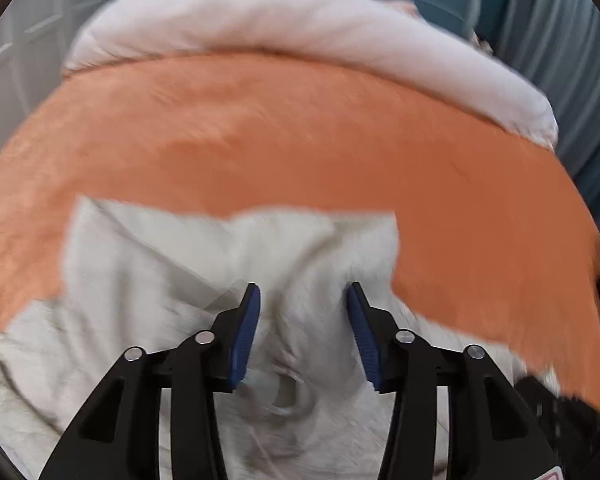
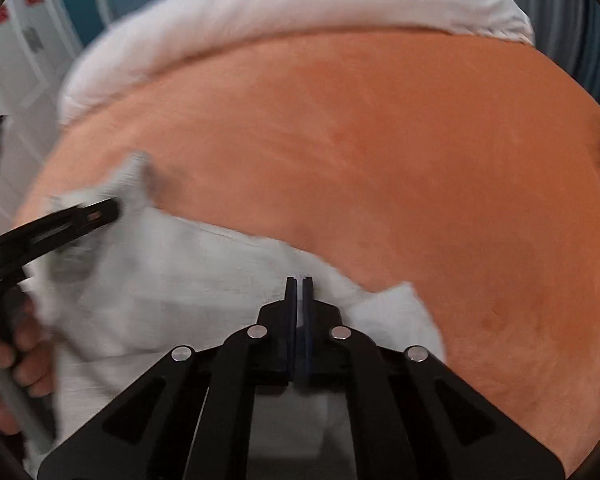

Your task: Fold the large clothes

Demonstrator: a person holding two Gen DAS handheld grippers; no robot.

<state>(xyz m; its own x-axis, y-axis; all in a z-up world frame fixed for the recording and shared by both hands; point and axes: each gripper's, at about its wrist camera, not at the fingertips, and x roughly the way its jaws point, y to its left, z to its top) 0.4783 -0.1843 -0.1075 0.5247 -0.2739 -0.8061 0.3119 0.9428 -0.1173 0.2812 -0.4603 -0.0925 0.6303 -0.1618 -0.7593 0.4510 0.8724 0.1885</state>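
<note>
The white garment lies rumpled on the orange blanket that covers the bed, and the fold looks barely begun. From the left wrist view the cloth spreads beneath and ahead of the left gripper, bunched into creases between the jaws and running off to their left, with a ragged far edge just beyond the fingertips. No clean folded edge or stacked layer shows anywhere, though motion blur hides the finer lie of the fabric.

The left gripper's jaws stand wide apart, blue pads facing each other with only loose cloth below the gap; nothing is pinched there. From the right wrist view this same gripper appears at the far left, against a raised tuft of the garment, but blur keeps me from saying whether it touches it.

The right gripper has its jaws pressed nearly together, and a thin white sliver shows between them, so I judge it is clamped on an edge of the garment, which spreads from the jaws mostly to their left and under them. A short corner pokes out to the right of the jaws onto the blanket.

Beyond the garment, well ahead of both sets of jaws, a white duvet is rolled along the far side of the bed.

What seems left is nearly everything: spreading the piece flat, then making the folds themselves.
</note>
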